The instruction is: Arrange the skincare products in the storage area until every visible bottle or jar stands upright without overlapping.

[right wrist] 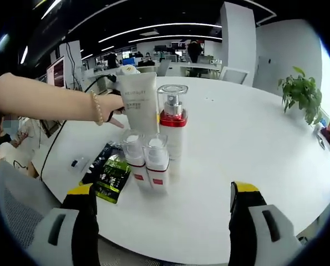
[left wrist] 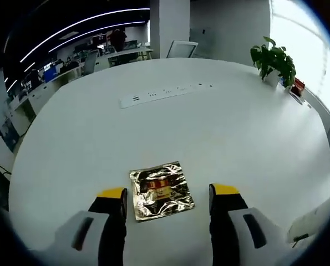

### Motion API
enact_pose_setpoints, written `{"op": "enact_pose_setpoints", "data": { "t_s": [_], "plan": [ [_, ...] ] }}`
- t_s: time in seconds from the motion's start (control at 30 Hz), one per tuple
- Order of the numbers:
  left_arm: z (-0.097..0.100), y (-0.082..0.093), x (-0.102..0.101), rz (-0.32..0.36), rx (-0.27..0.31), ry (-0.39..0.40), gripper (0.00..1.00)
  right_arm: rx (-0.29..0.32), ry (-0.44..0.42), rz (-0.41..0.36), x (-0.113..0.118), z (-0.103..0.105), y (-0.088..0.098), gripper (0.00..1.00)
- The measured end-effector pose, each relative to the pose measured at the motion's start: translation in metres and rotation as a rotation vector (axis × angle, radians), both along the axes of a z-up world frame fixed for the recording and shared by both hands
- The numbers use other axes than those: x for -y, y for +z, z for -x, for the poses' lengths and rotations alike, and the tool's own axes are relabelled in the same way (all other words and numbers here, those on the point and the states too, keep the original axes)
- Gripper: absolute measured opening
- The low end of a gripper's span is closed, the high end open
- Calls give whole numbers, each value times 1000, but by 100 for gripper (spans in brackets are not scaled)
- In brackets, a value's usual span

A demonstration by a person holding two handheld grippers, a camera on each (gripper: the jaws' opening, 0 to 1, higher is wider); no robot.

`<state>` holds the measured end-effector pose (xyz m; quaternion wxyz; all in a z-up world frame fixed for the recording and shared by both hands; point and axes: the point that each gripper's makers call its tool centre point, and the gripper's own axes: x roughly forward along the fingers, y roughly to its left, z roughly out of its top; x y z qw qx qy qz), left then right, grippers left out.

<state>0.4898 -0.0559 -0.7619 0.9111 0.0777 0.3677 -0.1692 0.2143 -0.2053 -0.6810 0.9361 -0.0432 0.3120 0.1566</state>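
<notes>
In the left gripper view our left tongs (left wrist: 169,200) are spread wide and hold nothing; a gold foil sachet (left wrist: 161,190) lies flat on the white tabletop (left wrist: 226,127) between the tips, and a potted plant (left wrist: 274,61) stands at 2 o'clock. In the right gripper view our right tongs (right wrist: 162,195) are also spread and empty. Ahead at 12 o'clock, two small red-banded bottles (right wrist: 147,160) stand upright just beside a taller pump bottle (right wrist: 173,119). A person's hand (right wrist: 116,110) touches a white tube (right wrist: 138,101), and dark sachets (right wrist: 108,170) lie flat at 10 o'clock.
</notes>
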Motion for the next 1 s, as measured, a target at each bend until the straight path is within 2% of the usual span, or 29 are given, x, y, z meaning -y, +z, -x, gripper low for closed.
{"op": "enact_pose_setpoints", "data": {
  "t_s": [0.13, 0.43, 0.5, 0.73, 0.83, 1.0],
  "plan": [
    [1, -2, 5, -19, 16, -35, 37, -1, -3, -2, 0, 0, 0, 100],
    [-3, -4, 1, -33, 18, -48, 35, 8, -3, -4, 0, -1, 1, 100],
    [-2, 1, 0, -3, 33, -37, 35, 12, -2, -3, 0, -1, 2, 100],
    [-4, 8, -8, 10, 44, -34, 34, 23, 5, -2, -1, -2, 4, 100],
    [2, 24, -14, 27, 63, -22, 35, 36, 6, -3, -2, -3, 6, 100],
    [9, 31, -26, 42, 76, -13, 35, 54, 11, -4, -2, -3, 9, 100]
  ]
}}
